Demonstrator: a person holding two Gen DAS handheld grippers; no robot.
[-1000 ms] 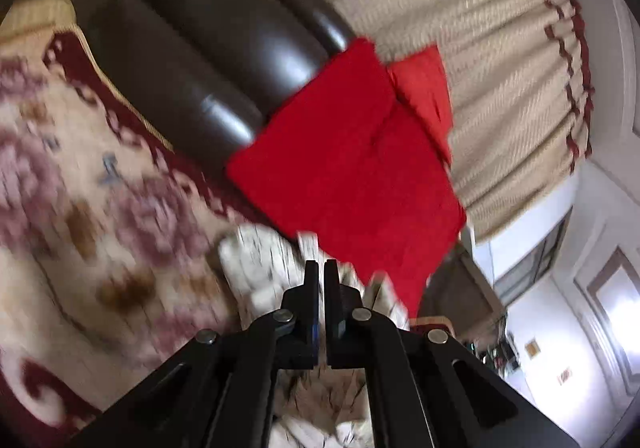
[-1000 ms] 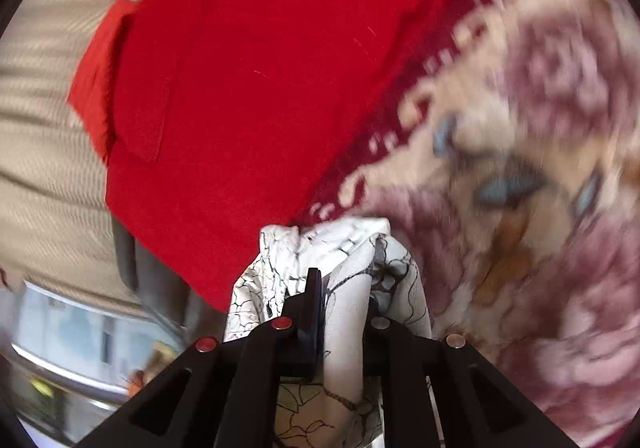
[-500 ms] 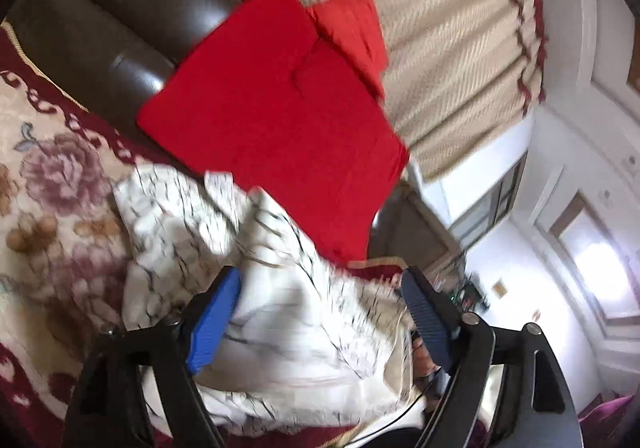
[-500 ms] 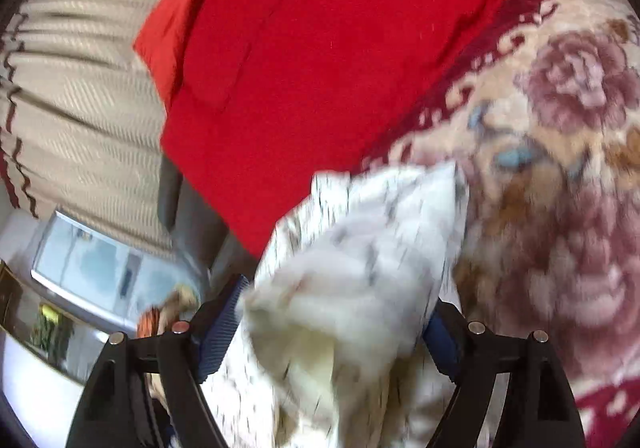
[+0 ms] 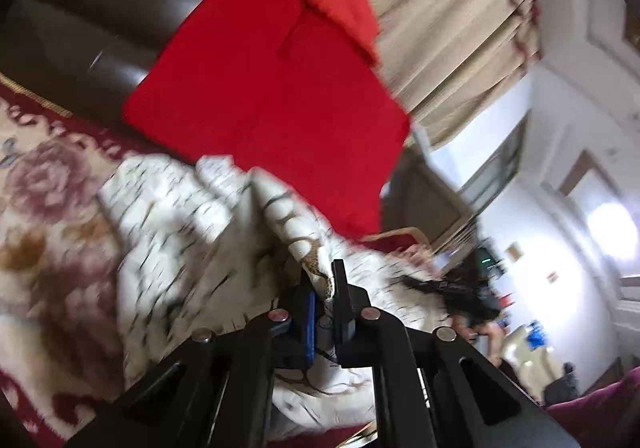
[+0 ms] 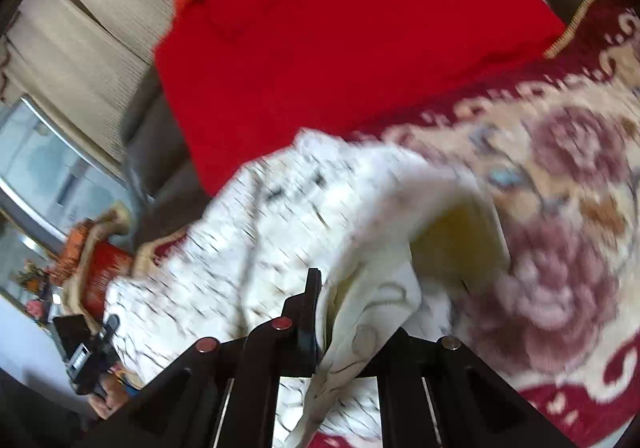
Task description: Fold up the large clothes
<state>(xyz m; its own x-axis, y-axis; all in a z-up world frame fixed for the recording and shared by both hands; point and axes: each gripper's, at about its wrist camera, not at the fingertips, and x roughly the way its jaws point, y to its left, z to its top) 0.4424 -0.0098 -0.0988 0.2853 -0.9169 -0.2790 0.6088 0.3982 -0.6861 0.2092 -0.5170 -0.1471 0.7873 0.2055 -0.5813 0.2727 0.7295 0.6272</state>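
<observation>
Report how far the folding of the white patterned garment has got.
Done: nothing neat yet; the white patterned garment lies bunched on the floral rug, no flat fold visible. In hand: the left gripper and right gripper each pinch a part of the cloth. Left: spread it, fold it, set it down flat.

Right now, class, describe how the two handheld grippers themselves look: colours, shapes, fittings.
Both the left gripper and right gripper are matte black, with angular linkage arms carrying round silver or red-tinted pivot studs. The left gripper's fingers carry blue pads. No cables or sleeves show.
</observation>
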